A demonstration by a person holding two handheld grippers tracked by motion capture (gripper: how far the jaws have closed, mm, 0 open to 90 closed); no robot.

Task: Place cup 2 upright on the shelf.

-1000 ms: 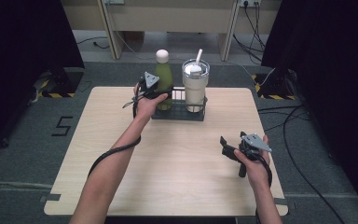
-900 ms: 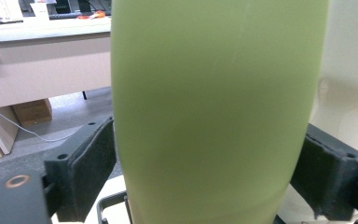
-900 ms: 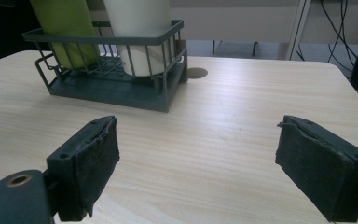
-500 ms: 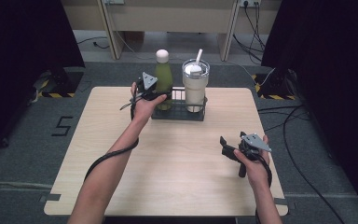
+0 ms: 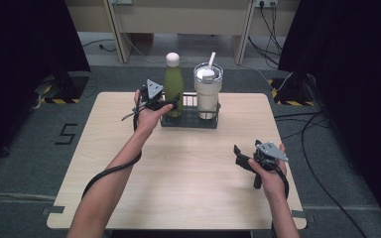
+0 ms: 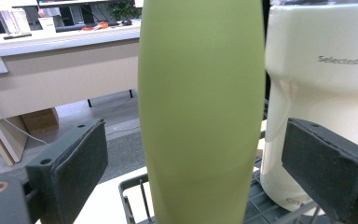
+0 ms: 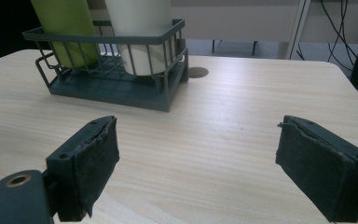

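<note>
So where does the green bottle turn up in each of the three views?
High view: green bottle stands at the table's far edge, in the left end of the wire rack, beside the white tumbler.
Left gripper view: it rises up the centre, between the open fingers.
Right gripper view: its base sits top left, inside the rack.
Shared landmark: the white tumbler next to it.
</note>
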